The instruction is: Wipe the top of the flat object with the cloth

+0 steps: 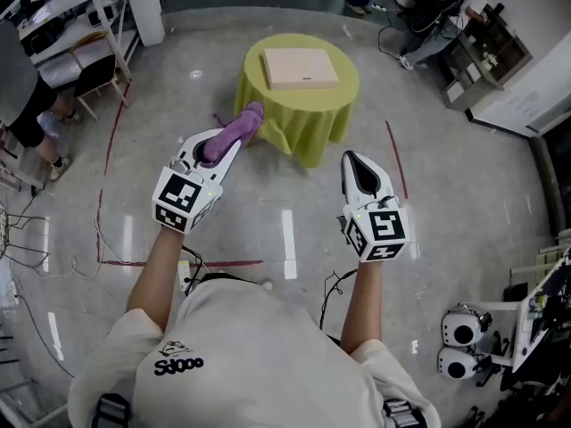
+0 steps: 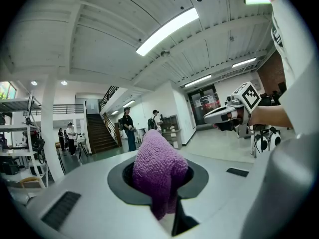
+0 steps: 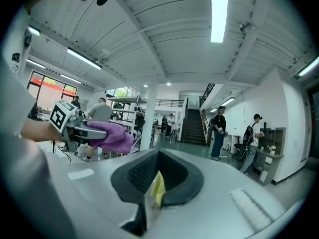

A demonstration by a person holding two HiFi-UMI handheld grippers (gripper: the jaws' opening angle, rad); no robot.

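Observation:
A flat beige box (image 1: pixel 300 67) lies on a small round table draped in a yellow-green cover (image 1: pixel 308 119), some way ahead of me on the floor. My left gripper (image 1: pixel 234 141) is shut on a purple cloth (image 1: pixel 236 129), which bulges out between its jaws (image 2: pixel 157 168). It is held in the air short of the table's near left side. My right gripper (image 1: pixel 355 160) is shut and holds nothing, level with the left one and to the right. A thin yellow sliver shows through its jaw slit (image 3: pixel 157 189). Each gripper view shows the other gripper across the gap.
Red tape lines (image 1: pixel 178 263) and loose cables (image 1: pixel 18 239) mark the grey floor. A person (image 1: pixel 27 96) sits by shelves at the left. A desk with gear (image 1: pixel 473 34) stands at the back right, and a white wheeled machine (image 1: pixel 464 346) at the near right.

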